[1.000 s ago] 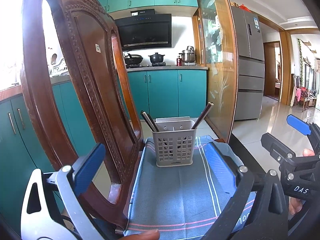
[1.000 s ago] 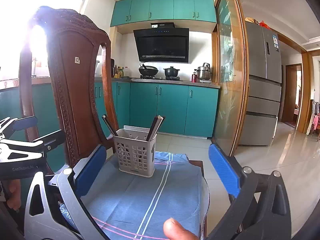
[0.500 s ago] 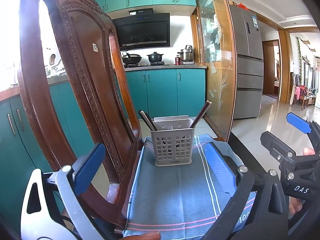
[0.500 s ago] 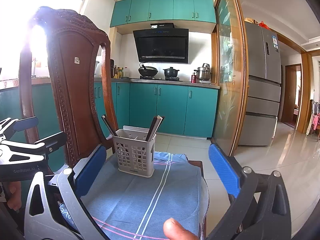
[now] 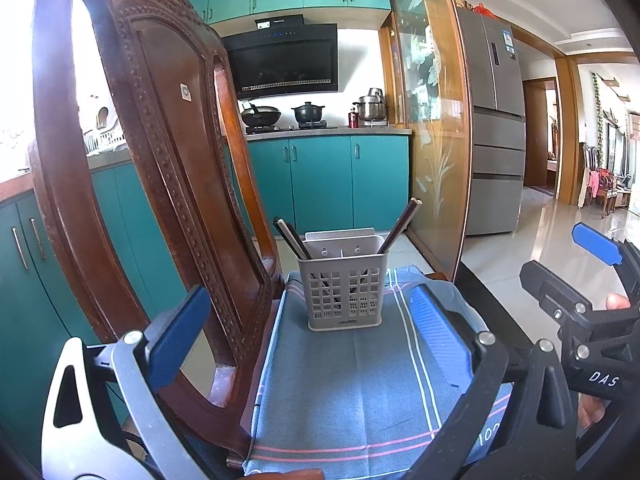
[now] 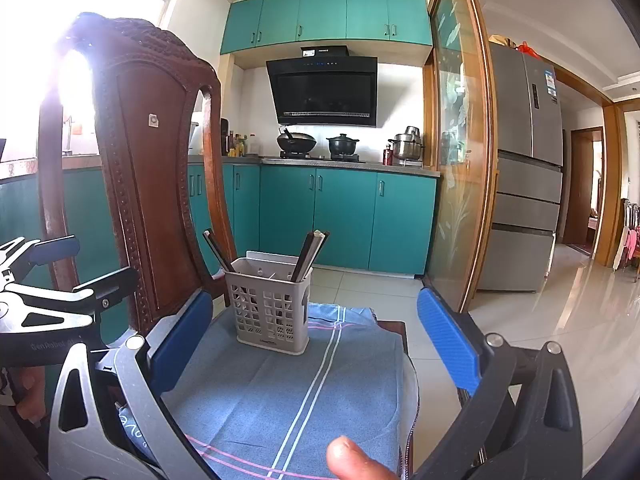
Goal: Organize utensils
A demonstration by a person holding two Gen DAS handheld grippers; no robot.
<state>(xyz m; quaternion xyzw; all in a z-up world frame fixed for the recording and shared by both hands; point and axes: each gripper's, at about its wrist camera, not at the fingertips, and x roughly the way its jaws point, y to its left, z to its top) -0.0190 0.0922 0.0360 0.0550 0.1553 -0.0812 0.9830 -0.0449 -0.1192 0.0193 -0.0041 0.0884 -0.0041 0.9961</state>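
Hidden: the lower lengths of the chopsticks [image 5: 401, 224] sit inside the utensil basket [image 5: 343, 289], seen only dimly through its grid; the cloth's [image 5: 352, 392] near edge is cut off by my own frames. The basket is grey perforated plastic, upright, standing on the blue striped cloth at the far end of the chair seat. Dark chopsticks lean outward from its left and right compartments. My left gripper [image 5: 308, 344] is spread wide, holding nothing; my right gripper [image 6: 316, 344] likewise, released and empty. Both hang near the basket, apart from it. The carved chair back [image 5: 168, 184] rises close on the left; bare cloth lies between my fingers and the basket.
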